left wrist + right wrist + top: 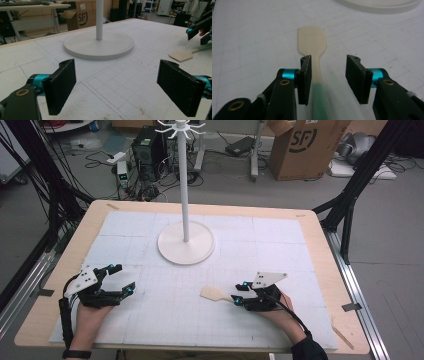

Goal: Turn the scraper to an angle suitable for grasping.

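- My right gripper [328,80] has its jaws partly open astride the spatula [312,42], which lies flat on the white mat [280,240]; the left pad is against the handle, the right apart
- My left gripper [116,87] is wide open, holding nothing
- The white stand [186,240] rises beyond, well apart
- A cardboard box [305,145] reads "SF"

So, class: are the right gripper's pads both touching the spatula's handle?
Apart. In the right gripper view, the right gripper straddles the spatula: a plain gap separates the handle from one pad; the handle lies close against the other.
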A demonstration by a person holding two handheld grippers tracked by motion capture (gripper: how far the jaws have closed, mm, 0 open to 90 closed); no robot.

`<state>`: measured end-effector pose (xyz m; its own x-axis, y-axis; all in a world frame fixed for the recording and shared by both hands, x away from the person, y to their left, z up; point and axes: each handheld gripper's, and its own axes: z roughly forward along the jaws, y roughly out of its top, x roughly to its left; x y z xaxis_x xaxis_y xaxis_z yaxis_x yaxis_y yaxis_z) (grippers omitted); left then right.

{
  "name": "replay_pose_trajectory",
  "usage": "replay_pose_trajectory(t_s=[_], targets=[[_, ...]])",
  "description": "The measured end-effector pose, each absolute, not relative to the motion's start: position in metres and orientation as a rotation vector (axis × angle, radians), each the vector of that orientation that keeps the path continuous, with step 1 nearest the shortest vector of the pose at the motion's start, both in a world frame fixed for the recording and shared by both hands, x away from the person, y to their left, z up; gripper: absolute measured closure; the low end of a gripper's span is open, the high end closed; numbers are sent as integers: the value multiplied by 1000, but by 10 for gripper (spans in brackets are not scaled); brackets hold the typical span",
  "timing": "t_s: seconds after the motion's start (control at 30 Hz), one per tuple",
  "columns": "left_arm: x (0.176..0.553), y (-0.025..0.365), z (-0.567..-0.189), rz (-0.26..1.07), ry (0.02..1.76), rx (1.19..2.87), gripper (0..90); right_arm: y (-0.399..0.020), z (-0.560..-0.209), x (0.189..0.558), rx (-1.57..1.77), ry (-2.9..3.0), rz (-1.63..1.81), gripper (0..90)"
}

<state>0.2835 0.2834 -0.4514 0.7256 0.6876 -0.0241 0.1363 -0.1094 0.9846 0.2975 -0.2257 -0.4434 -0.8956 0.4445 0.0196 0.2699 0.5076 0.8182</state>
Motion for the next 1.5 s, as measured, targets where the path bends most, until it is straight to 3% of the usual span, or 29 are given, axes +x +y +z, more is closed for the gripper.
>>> replay_pose_trajectory(t_s=[0.4, 0.73, 1.0, 1.27, 1.5], targets=[[283, 283, -451, 537, 674, 1646, 164, -211, -449, 300, 559, 2694, 1231, 796], [283, 283, -451, 536, 671, 1647, 164, -198, -441, 316, 435, 2725, 1255, 811], [283, 283, -451, 528, 654, 1645, 163, -125, -419, 349, 98, 2806, 1279, 811], [282, 283, -451, 530, 645, 1651, 163, -45, -424, 370, -171, 2883, 1306, 811], [282, 283, -451, 530, 639, 1655, 163, -1, -433, 373, -317, 2944, 1271, 809]])
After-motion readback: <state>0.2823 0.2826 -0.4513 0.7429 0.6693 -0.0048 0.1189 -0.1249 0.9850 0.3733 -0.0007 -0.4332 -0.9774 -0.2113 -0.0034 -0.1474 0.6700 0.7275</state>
